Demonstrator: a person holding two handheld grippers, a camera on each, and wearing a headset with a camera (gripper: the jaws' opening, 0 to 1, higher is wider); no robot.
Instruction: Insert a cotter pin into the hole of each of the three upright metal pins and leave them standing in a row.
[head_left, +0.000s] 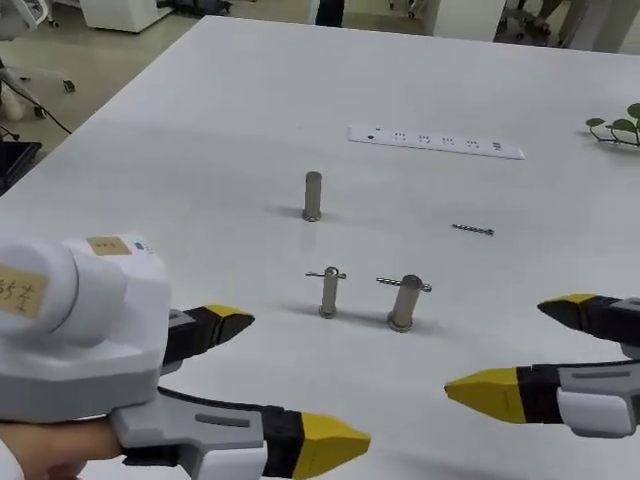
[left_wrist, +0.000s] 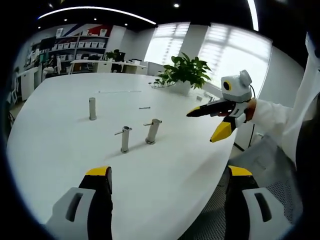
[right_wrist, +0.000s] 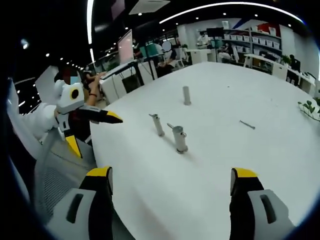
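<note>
Three upright metal pins stand on the white table. The far pin (head_left: 312, 196) (left_wrist: 92, 108) (right_wrist: 186, 95) has nothing through it. The two nearer pins (head_left: 329, 292) (head_left: 404, 302) (left_wrist: 125, 139) (left_wrist: 153, 131) (right_wrist: 158, 124) (right_wrist: 179, 138) each carry a cotter pin through the top. A loose cotter pin (head_left: 472, 230) (left_wrist: 145, 107) (right_wrist: 247, 124) lies flat to the right of them. My left gripper (head_left: 290, 380) (left_wrist: 167, 175) (right_wrist: 95, 134) hovers open and empty at the near left. My right gripper (head_left: 510, 348) (left_wrist: 210, 122) (right_wrist: 170, 177) is open and empty at the near right.
A white power strip (head_left: 435, 142) lies beyond the pins. A potted plant (head_left: 620, 125) (left_wrist: 184, 75) stands at the far right of the table. Bare table surface (head_left: 200, 150) spreads around the pins. Chairs, shelves and desks fill the room behind.
</note>
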